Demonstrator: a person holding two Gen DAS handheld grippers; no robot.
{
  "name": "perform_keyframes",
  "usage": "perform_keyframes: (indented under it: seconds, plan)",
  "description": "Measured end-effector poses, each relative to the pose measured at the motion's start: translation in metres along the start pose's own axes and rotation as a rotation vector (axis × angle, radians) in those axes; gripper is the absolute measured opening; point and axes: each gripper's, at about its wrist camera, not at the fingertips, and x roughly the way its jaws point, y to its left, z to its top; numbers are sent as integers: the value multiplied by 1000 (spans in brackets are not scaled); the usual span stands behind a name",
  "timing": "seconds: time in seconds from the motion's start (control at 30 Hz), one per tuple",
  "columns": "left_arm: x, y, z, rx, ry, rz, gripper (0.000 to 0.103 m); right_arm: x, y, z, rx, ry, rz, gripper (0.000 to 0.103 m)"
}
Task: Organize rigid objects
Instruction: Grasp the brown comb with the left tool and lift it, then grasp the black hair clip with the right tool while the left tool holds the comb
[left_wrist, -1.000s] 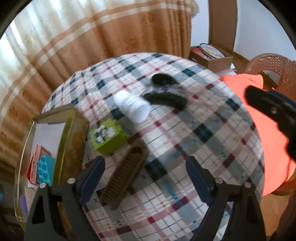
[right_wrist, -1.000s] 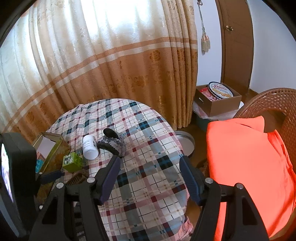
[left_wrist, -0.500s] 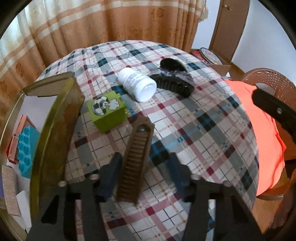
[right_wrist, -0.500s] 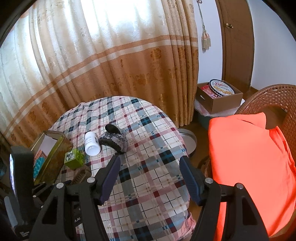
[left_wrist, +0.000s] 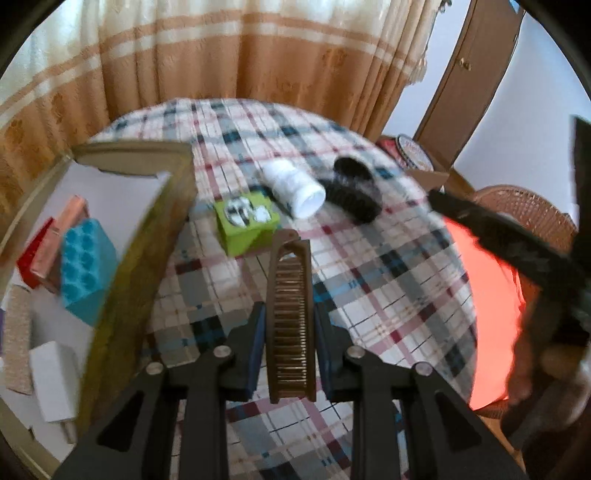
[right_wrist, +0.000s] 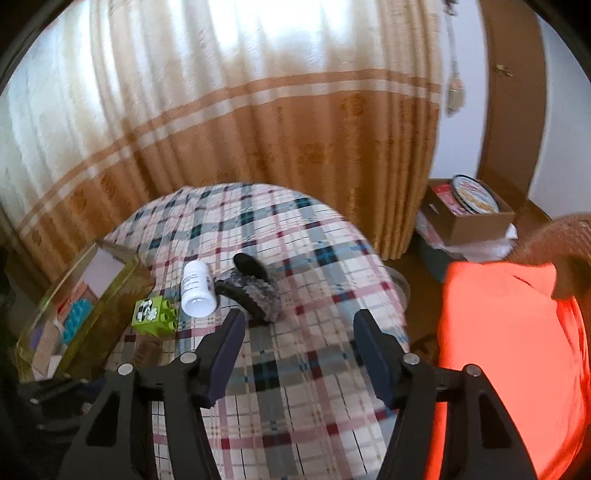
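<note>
While the round table (left_wrist: 388, 280) under its plaid cloth carries everything, a gold-walled box (left_wrist: 147, 236) sits at its left edge, already holding a teal block (left_wrist: 83, 266) and some small cartons. On the cloth just beside the box wall: green toy brick (left_wrist: 245, 223), then white bottle (left_wrist: 295, 186) lying on its side, then a dark hair claw (left_wrist: 354, 192) toward the far right edge. Left gripper (left_wrist: 290, 328) is clenched on a brown folding comb (left_wrist: 291, 314), pads pressing its long sides near the near end; the far tip points at the brick. Right gripper (right_wrist: 297, 347) hangs spread and empty above the near middle of the table.

Risks, as I judge them: the grip sits well off the comb's centre, so a quick swing toward the box could let it pivot or slip out. Its long tip could also knock the brick or catch the box wall if carried low.
</note>
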Motion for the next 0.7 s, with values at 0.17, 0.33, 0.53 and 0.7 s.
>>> perform_keyframes:
  seconds: [0.17,0.33,0.53,0.7]
  plan:
    - [-28,13,9,-36,-66,-24,24,23,9,10,-72,47,32,63]
    - [-47,24,19,-58,-112,-25,24,52,23,16,-152,113,37,63]
    - [-54,32,24,-70,-127,-7,24,79,33,16,-203,161,38,63]
    - [-51,40,26,-78,-121,12,24,93,39,21,-212,175,32,63]
